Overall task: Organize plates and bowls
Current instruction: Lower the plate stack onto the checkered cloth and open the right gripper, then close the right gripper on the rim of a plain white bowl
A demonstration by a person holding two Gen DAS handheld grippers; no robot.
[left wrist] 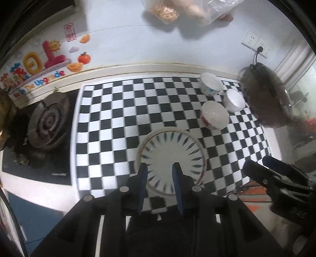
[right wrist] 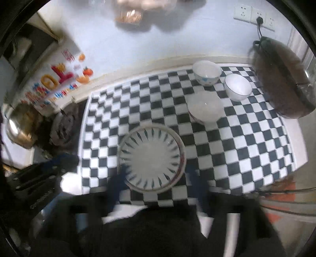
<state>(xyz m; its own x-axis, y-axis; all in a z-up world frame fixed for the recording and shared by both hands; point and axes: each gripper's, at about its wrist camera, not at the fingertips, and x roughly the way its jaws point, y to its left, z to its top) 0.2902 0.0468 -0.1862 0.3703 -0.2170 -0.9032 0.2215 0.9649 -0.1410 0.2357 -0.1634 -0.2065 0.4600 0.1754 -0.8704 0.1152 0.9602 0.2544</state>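
Observation:
A white plate with dark radial dashes (left wrist: pixel 169 152) (right wrist: pixel 152 156) lies on the checkered mat (left wrist: pixel 118 118), seemingly on top of a red-rimmed plate. Three white bowls (left wrist: pixel 214 117) (left wrist: pixel 235 99) (left wrist: pixel 210 84) stand upright in a cluster behind it to the right, and the right wrist view shows them too (right wrist: pixel 205 107) (right wrist: pixel 238 87) (right wrist: pixel 206 72). My left gripper (left wrist: pixel 160 168) hovers above the plate's near edge, its fingers a little apart with nothing between them. My right gripper (right wrist: pixel 157 174), blurred, stands wide open above the same plate, holding nothing.
A gas burner (left wrist: pixel 48 122) sits left of the mat. A dark round pan or lid (left wrist: pixel 264 96) stands at the right edge, its cord plugged into a wall socket (left wrist: pixel 254 44). Plastic bags (left wrist: pixel 177 9) hang on the wall. A metal pot (right wrist: pixel 19 126) is at far left.

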